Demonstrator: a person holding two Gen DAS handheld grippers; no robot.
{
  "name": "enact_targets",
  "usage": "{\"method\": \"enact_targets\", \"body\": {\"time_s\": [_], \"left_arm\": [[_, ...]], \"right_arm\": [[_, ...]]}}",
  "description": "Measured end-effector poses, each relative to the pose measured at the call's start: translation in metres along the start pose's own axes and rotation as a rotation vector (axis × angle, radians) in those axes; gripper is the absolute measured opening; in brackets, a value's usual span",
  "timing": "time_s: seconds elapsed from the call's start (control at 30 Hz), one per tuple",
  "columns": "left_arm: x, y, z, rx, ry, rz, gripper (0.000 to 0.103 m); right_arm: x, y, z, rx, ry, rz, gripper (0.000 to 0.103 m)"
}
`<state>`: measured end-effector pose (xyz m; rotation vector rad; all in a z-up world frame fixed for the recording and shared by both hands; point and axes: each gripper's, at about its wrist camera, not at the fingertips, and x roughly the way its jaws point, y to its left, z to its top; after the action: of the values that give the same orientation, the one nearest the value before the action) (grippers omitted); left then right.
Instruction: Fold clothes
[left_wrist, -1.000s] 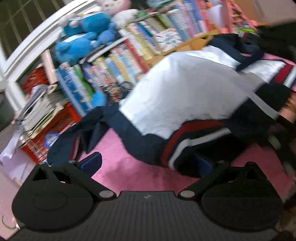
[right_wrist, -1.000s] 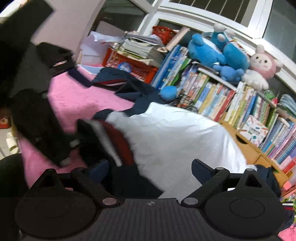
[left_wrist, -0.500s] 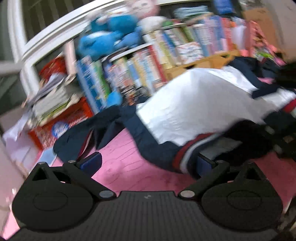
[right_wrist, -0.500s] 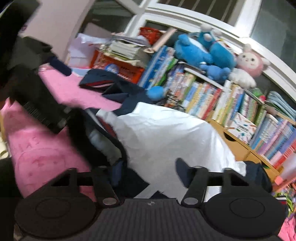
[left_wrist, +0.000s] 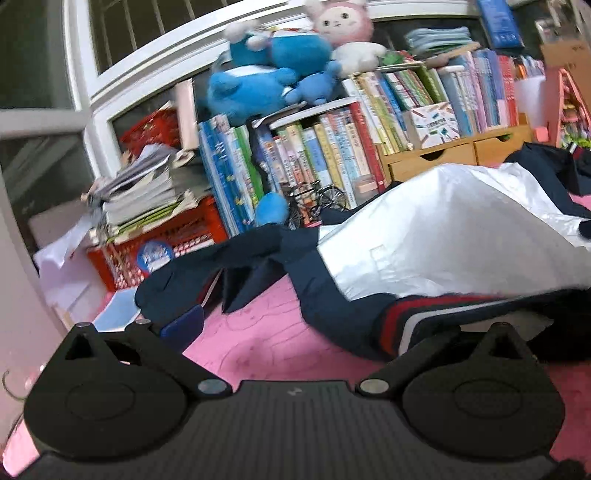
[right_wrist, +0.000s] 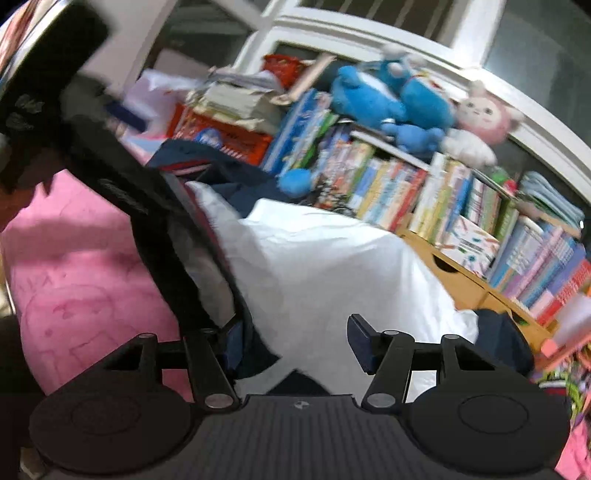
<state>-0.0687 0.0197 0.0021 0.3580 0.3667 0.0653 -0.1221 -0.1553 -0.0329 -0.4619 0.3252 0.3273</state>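
A navy jacket with a white lining (left_wrist: 443, 236) and a red-and-white striped hem (left_wrist: 410, 325) lies inside out on the pink mat (left_wrist: 273, 339). Its navy sleeve (left_wrist: 207, 273) trails to the left. My left gripper (left_wrist: 295, 328) is open just above the mat, its right finger against the striped hem. In the right wrist view the jacket (right_wrist: 314, 266) lies ahead. My right gripper (right_wrist: 295, 341) is open but narrowed over the jacket's near edge, fabric between its fingers. The left gripper's black body (right_wrist: 122, 192) crosses that view.
A row of books (left_wrist: 332, 155) and a wooden drawer unit (left_wrist: 436, 158) stand behind the jacket. Blue and pink plush toys (left_wrist: 280, 62) sit on top. A red crate (left_wrist: 173, 236) with stacked papers stands at the back left.
My right gripper has narrowed its fingers and moved in over the jacket's edge. My left gripper has swung left and lower, keeping its right finger at the striped hem.
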Motion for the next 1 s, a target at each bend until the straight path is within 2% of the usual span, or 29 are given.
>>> {"method": "enact_targets", "body": {"time_s": [0.13, 0.17, 0.3, 0.43, 0.47, 0.57, 0.6, 0.67, 0.77, 0.83, 0.9, 1.0], "left_arm": [[-0.014, -0.005, -0.004, 0.057, -0.02, 0.025, 0.103], [-0.016, -0.004, -0.003, 0.046, -0.028, 0.032, 0.103], [-0.018, 0.022, 0.011, -0.129, -0.033, -0.003, 0.103], [-0.013, 0.051, 0.01, -0.255, 0.006, 0.008, 0.103], [-0.012, 0.058, 0.009, -0.284, 0.017, 0.012, 0.103], [-0.006, 0.07, -0.001, -0.323, 0.062, 0.035, 0.103], [-0.004, 0.07, -0.006, -0.324, 0.078, 0.029, 0.103], [-0.004, 0.065, -0.012, -0.306, 0.094, -0.01, 0.103], [-0.01, 0.04, -0.016, -0.183, 0.083, -0.015, 0.103], [-0.014, 0.031, -0.019, -0.118, 0.074, -0.014, 0.103], [-0.018, 0.027, -0.024, -0.079, 0.075, -0.024, 0.103], [-0.015, 0.03, -0.038, -0.075, 0.135, -0.061, 0.103]], "right_arm": [[-0.017, -0.008, 0.001, -0.002, -0.04, -0.033, 0.064], [-0.02, -0.005, 0.0, -0.016, -0.04, -0.035, 0.065], [-0.025, 0.015, -0.008, -0.117, -0.037, -0.029, 0.066], [-0.022, 0.01, -0.024, -0.191, -0.013, -0.175, 0.066], [-0.022, 0.004, -0.028, -0.181, -0.005, -0.201, 0.067], [-0.025, -0.039, -0.04, -0.045, 0.046, -0.3, 0.067], [-0.027, -0.055, -0.045, -0.004, 0.06, -0.334, 0.067], [-0.033, -0.076, -0.051, 0.042, 0.067, -0.374, 0.075], [-0.045, -0.102, -0.059, 0.089, 0.065, -0.421, 0.078], [-0.051, -0.106, -0.064, 0.052, 0.059, -0.462, 0.082], [-0.054, -0.109, -0.073, 0.027, 0.064, -0.468, 0.086], [-0.054, -0.114, -0.091, 0.056, 0.111, -0.423, 0.09]]}}
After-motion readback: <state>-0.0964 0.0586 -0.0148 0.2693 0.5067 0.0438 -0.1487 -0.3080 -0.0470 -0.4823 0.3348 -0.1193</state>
